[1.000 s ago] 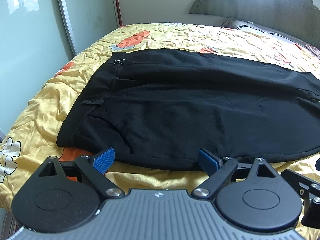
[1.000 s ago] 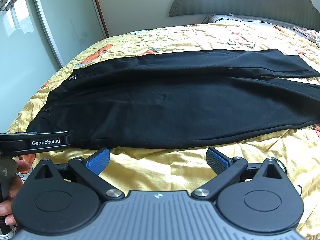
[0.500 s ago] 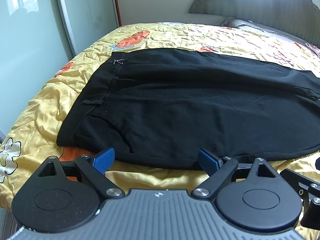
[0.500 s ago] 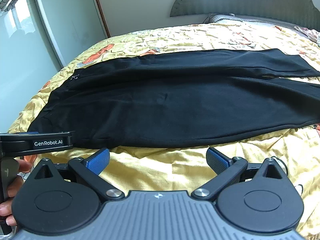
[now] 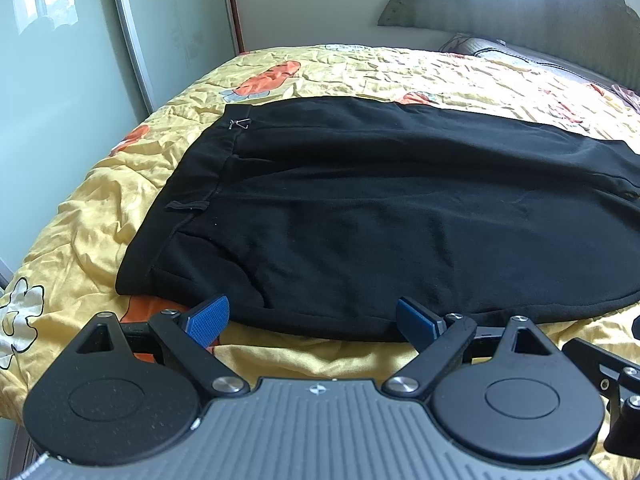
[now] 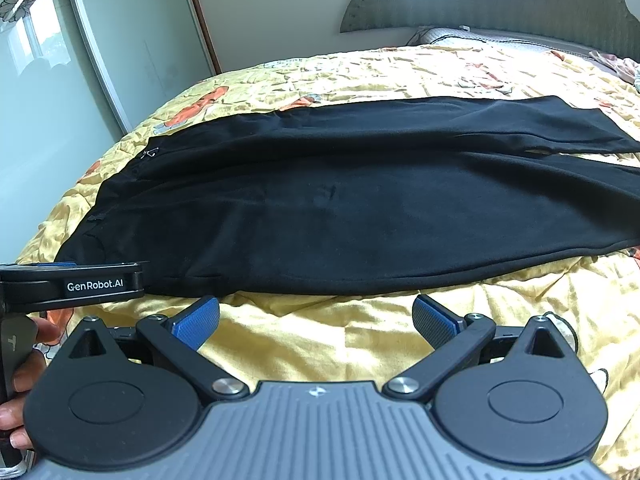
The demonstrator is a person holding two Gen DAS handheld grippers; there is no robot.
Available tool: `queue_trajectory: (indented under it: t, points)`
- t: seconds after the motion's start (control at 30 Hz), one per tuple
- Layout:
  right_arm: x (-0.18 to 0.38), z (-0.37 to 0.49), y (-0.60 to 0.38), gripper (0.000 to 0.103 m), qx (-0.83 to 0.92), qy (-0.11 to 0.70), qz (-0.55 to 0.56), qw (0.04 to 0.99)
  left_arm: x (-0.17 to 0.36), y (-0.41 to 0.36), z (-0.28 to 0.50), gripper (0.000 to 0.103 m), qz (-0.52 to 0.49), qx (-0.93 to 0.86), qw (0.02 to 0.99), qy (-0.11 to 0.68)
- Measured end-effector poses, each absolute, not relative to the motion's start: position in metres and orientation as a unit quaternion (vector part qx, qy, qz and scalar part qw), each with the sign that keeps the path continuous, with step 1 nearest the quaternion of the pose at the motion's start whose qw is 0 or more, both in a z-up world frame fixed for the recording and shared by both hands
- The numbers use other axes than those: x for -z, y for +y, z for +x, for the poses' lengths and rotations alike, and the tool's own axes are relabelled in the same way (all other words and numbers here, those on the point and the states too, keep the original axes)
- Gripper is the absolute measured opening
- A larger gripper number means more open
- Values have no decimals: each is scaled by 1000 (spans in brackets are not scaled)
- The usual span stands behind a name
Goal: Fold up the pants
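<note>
1. Two grippers face a bed [image 5: 100, 216] covered with a yellow flowered quilt [image 6: 360, 344], and both have their blue-padded fingers spread wide apart with nothing between them.
2. One pair of black pants [image 5: 380, 216] lies flat across the quilt, lengthwise along the near edge of the bed, with the waistband [image 5: 176, 208] toward the left edge and the legs running off to the right.
3. The left gripper [image 5: 314, 318] sits low at the near edge of the bed, right at the hem of the pants close to the waistband end; its fingertips [image 5: 210, 314] reach the cloth edge, though whether they touch it cannot be told.
4. The right gripper [image 6: 316, 318] hovers over bare quilt just short of the pants' near edge, around the middle of the garment, apart from the cloth.
5. In the right wrist view the left gripper [image 6: 72, 282] shows at the left border with a white brand label, held by the person's hand [image 6: 24, 376].
6. A small metal clasp [image 5: 239, 123] shows on the far end of the waistband.
7. A padded headboard [image 6: 492, 0] stands behind the far right of the bed, and sliding glass doors [image 6: 60, 80] line the left side.
</note>
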State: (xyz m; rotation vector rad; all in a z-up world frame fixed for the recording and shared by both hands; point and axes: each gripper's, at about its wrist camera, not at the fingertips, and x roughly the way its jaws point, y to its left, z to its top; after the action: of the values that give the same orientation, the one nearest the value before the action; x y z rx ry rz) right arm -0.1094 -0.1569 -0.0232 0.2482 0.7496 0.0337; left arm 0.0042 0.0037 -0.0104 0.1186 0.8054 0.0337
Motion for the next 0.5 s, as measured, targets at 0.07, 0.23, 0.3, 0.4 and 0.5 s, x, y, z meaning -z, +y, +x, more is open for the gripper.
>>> queue_trajectory:
  t: [0.07,0.23,0.3,0.4,0.5]
  points:
    - [23,-109,-156,103,-18,365,120,923,10,4,5,92,59,-18,918,391]
    - [22,-109,-157,103,-24,364,119,923,11,5,6,92,58,-18,918,392]
    - [21,-108,-157,103,-24,365,118,923,11,6,8,92,57,-17,918,393]
    - [20,-105,-158,103,-26,366,116,923,11,7,11,92,57,-17,918,392]
    - [17,-100,-157,103,-30,361,110,926,11,8,15,92,57,-17,919,391]
